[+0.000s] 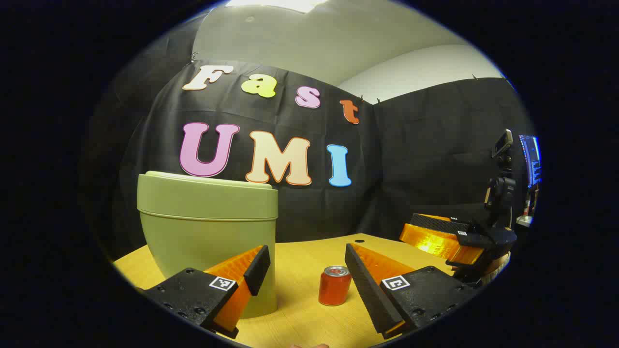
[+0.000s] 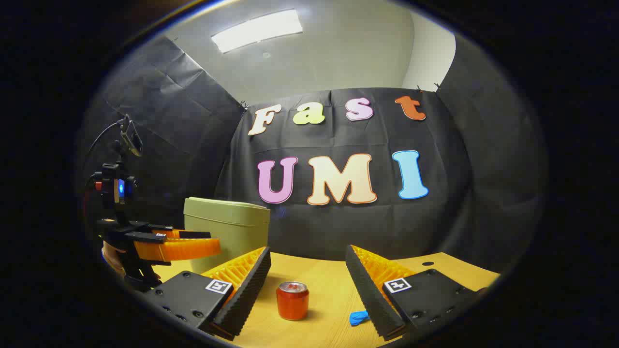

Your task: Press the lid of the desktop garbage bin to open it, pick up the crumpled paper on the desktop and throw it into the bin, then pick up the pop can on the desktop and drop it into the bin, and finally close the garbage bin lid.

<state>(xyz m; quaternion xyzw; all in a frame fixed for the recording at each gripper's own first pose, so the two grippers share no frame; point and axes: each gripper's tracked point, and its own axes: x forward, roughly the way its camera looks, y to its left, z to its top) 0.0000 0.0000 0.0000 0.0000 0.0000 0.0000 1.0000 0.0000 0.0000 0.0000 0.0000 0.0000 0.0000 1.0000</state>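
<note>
**Garbage bin lid down, nothing picked yet: step 1 looks pending**

Garbage bin (image 1: 208, 232), pale green, stands on the wooden desktop (image 1: 309, 251) at the left, in front of the black cloth wall. Its lid (image 1: 205, 180) sits flat on the rim, so I judge the press-to-open step is not done.

Pop can (image 2: 292, 300), red, stands upright on the desktop, apart from the bin. In both views it falls in the gap between the fingers but ahead of them, untouched.

Small blue crumpled item (image 2: 359, 317) lies on the desktop right of the can, partly behind the right gripper's finger; likely the paper, can't confirm.

Left gripper (image 1: 304, 270): jaws wide apart, empty, bin just beside its left finger.
Right gripper (image 2: 307, 278): jaws wide apart, empty.

Next move as I read it: left gripper is nearest the bin, so lift it over the lid and press down. The 2 pickups come after that.
</note>
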